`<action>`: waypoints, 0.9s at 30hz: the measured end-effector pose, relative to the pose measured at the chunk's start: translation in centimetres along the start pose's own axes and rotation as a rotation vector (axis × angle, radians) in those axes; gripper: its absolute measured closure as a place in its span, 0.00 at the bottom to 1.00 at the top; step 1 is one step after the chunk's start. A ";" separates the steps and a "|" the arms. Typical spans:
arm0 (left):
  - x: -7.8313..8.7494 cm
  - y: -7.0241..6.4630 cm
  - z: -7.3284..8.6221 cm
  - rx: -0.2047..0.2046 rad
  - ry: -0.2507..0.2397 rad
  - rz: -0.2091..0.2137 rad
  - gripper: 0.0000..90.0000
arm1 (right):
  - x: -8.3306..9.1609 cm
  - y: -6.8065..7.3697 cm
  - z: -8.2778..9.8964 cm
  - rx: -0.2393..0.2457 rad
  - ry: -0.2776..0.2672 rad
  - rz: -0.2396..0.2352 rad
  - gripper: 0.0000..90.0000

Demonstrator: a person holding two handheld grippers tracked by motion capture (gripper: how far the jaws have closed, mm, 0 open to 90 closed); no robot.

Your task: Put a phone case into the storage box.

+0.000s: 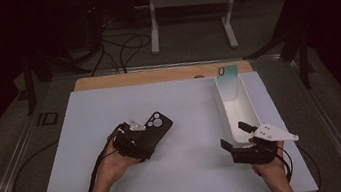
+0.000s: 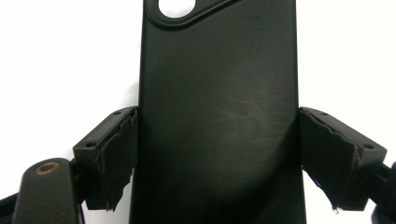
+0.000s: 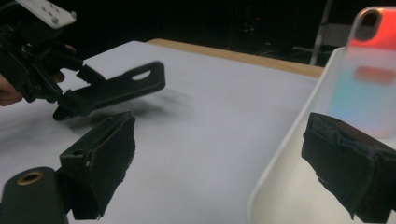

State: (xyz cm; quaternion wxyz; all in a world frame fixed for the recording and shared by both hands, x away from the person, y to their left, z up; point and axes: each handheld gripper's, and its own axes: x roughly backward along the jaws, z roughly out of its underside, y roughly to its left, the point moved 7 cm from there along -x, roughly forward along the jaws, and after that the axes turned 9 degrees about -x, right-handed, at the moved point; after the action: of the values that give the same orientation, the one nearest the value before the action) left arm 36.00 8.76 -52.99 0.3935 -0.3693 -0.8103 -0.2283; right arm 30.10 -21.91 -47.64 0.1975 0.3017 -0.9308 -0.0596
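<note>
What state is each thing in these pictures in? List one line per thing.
Black rubbery phone case: gripped by its long edges, lifted above the table.
Left gripper: shut on the case.
Right gripper: open, jaws either side of the tray's rim.
Long white plastic tray: resting on the table.
Iridescent translucent phone case: leaning upright in the tray's far end.

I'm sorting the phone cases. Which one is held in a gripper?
The black phone case, clamped in the left gripper; the iridescent case leans inside the white bin.

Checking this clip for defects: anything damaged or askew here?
The left gripper's pads look frayed and torn at the edges where they clamp the black phone case. Otherwise nothing stands out; the iridescent case leans in the white bin.
</note>
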 end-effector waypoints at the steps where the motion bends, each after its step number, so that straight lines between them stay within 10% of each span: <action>1: 0.6 -0.4 -0.4 -0.010 -0.024 -0.007 0.18 | -0.2 0.2 -0.1 -0.007 0.018 -0.007 0.11; 27: 3.7 -6.5 -4.5 -0.160 -0.239 0.042 0.18 | -3.6 4.4 -2.1 -0.077 0.124 -0.147 0.15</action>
State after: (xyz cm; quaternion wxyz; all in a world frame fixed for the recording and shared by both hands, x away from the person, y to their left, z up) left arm 31.49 3.27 -47.94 0.2681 -0.4412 -0.8226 -0.2382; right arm 31.28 -16.24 -45.94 0.2613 0.3645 -0.8892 -0.0908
